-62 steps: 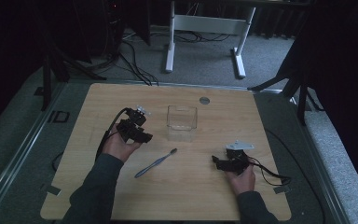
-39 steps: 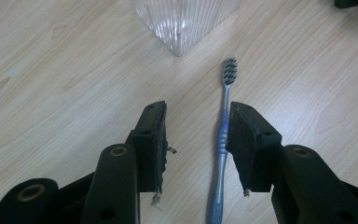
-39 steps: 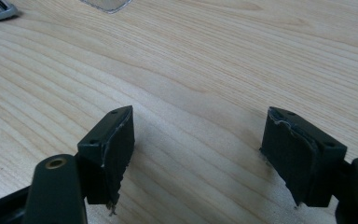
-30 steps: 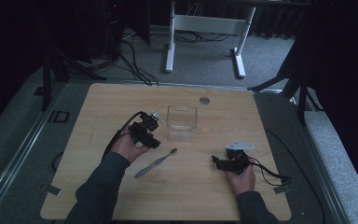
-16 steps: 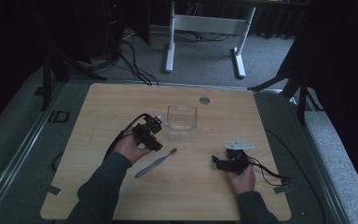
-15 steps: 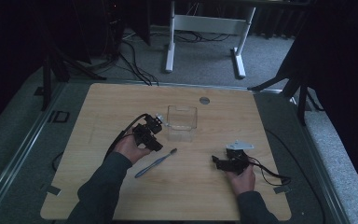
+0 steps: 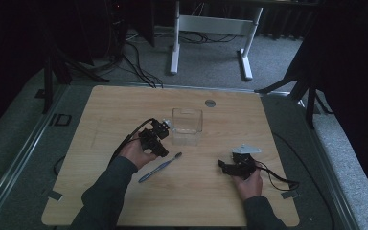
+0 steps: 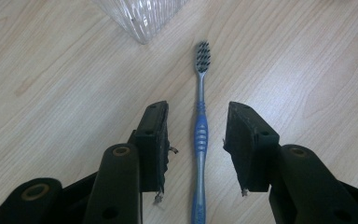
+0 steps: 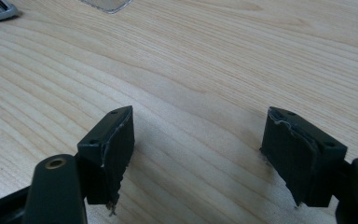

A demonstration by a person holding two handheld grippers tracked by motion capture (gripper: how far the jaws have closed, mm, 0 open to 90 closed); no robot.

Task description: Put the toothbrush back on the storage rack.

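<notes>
Left tool [image 8: 196, 140] is hovering over the toothbrush [image 8: 199, 135], its jaws having just been closing, now half-wide astride the blue handle without touching it. Bristles are pointing to twelve o'clock toward the clear plastic box [image 8: 137, 16]. On the worktop [image 7: 124, 105], the toothbrush is lying at seven o'clock from the box. Right tool [image 9: 198, 154] is resting with jaws wide, gripping nothing.
</notes>
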